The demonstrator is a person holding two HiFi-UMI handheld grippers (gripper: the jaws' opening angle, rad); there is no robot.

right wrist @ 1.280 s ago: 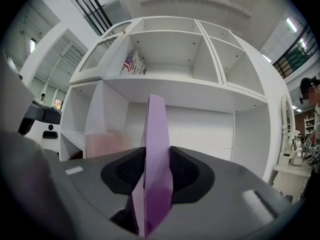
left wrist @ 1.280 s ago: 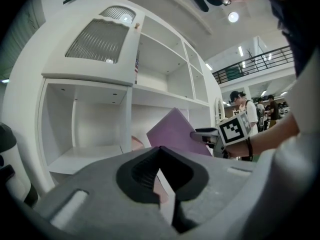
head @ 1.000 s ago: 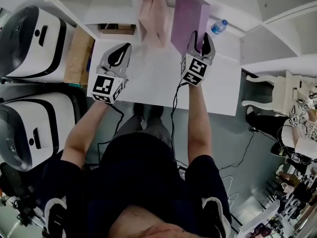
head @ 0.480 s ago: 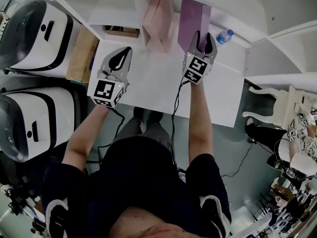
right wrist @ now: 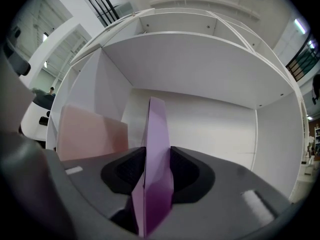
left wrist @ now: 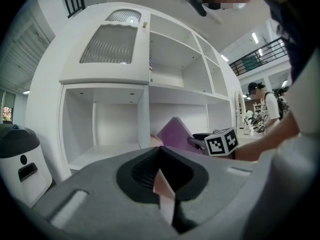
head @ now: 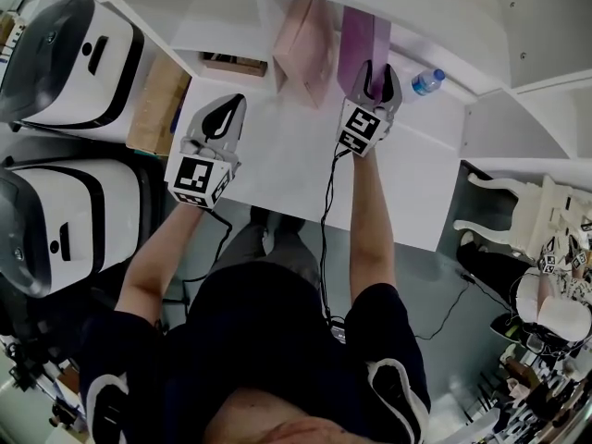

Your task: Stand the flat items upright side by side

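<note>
A purple flat folder [head: 363, 37] stands on edge in the white shelf compartment [right wrist: 200, 114], and my right gripper [head: 379, 70] is shut on its near edge. In the right gripper view the purple folder [right wrist: 156, 134] rises upright between the jaws. A pink flat folder [right wrist: 90, 134] leans just to its left. The pink folder [head: 305, 49] sits against the compartment's left wall. My left gripper [head: 235, 103] hovers shut over the white tabletop [head: 287, 146], left of both folders. A thin pale sliver [left wrist: 162, 194] shows in its jaw hollow; I cannot tell what it is.
Two white rounded machines [head: 65, 63] [head: 65, 239] stand at the left beside a cardboard box [head: 155, 102]. A small brown box [head: 236, 64] lies in the left shelf bay. A water bottle [head: 427, 81] lies at the right, a white chair [head: 532, 197] beyond the table.
My right gripper has carried the purple folder deeper into the shelf and closer to the pink one, and it now stands straighter. The left gripper has hardly moved.
</note>
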